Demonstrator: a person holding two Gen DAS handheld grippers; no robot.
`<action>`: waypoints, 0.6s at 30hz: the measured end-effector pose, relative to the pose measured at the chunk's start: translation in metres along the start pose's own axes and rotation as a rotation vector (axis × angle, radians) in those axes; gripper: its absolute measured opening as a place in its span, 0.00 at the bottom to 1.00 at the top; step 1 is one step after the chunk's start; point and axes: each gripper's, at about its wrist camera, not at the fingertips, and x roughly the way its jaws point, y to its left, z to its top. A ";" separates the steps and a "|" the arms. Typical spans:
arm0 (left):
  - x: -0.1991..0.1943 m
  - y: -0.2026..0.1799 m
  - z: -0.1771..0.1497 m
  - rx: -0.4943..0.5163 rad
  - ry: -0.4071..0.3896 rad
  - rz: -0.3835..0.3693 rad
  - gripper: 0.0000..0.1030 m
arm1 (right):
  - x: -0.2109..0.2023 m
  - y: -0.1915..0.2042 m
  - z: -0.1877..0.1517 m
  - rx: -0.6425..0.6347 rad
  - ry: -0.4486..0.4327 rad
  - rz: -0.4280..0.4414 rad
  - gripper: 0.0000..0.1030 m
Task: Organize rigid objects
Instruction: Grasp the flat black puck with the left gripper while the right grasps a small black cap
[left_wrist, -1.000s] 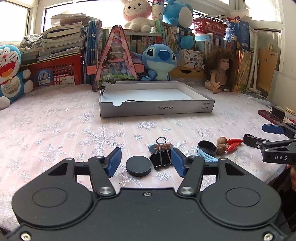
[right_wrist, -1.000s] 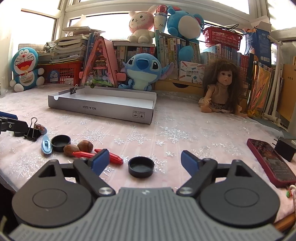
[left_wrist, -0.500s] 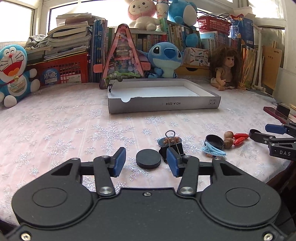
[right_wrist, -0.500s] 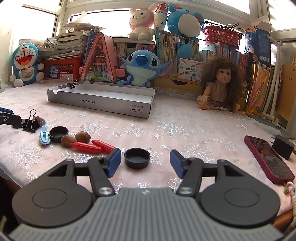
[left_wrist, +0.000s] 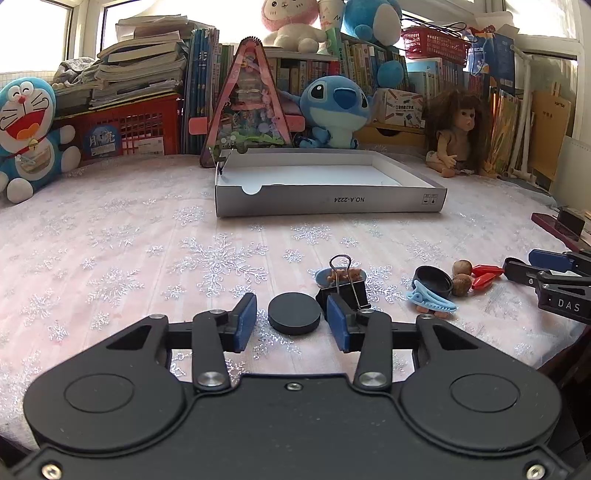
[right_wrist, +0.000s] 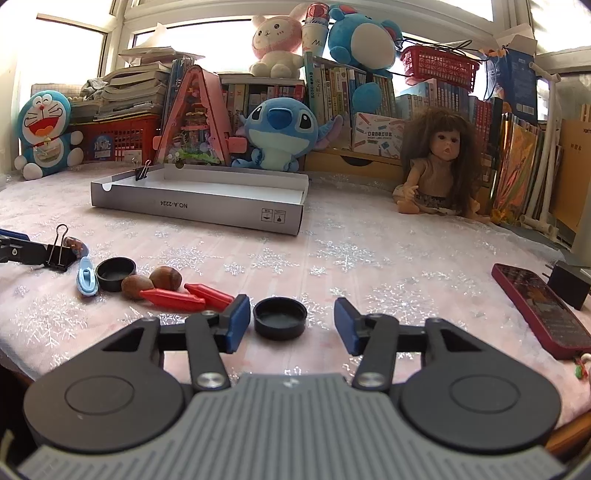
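Since a second ago both your tools are closing, left tool (left_wrist: 291, 323) around the black disc (left_wrist: 294, 313), right tool (right_wrist: 291, 325) around the black cap (right_wrist: 280, 318), neither gripped yet.

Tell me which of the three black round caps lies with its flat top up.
The cap between the left gripper's closing jaws. It shows a flat closed top; the other two, one between the right gripper's closing jaws and one beside the nuts, lie hollow side up.

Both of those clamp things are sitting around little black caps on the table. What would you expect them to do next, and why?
Probably finish squeezing, then lift. The left hand-held gripper is closing around a flat black disc, and the right hand-held gripper around an upturned black cap; gaps still show beside both. The open white box beyond looks like the place for them.
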 end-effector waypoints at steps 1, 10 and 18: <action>0.000 0.000 0.000 0.000 0.000 0.000 0.39 | 0.000 0.000 0.000 0.000 -0.001 0.000 0.54; 0.003 0.000 -0.001 -0.002 -0.007 0.038 0.39 | 0.004 0.001 0.000 0.016 0.002 -0.057 0.52; 0.005 0.007 -0.001 -0.014 -0.003 0.090 0.39 | 0.006 0.000 -0.001 0.024 0.002 -0.068 0.51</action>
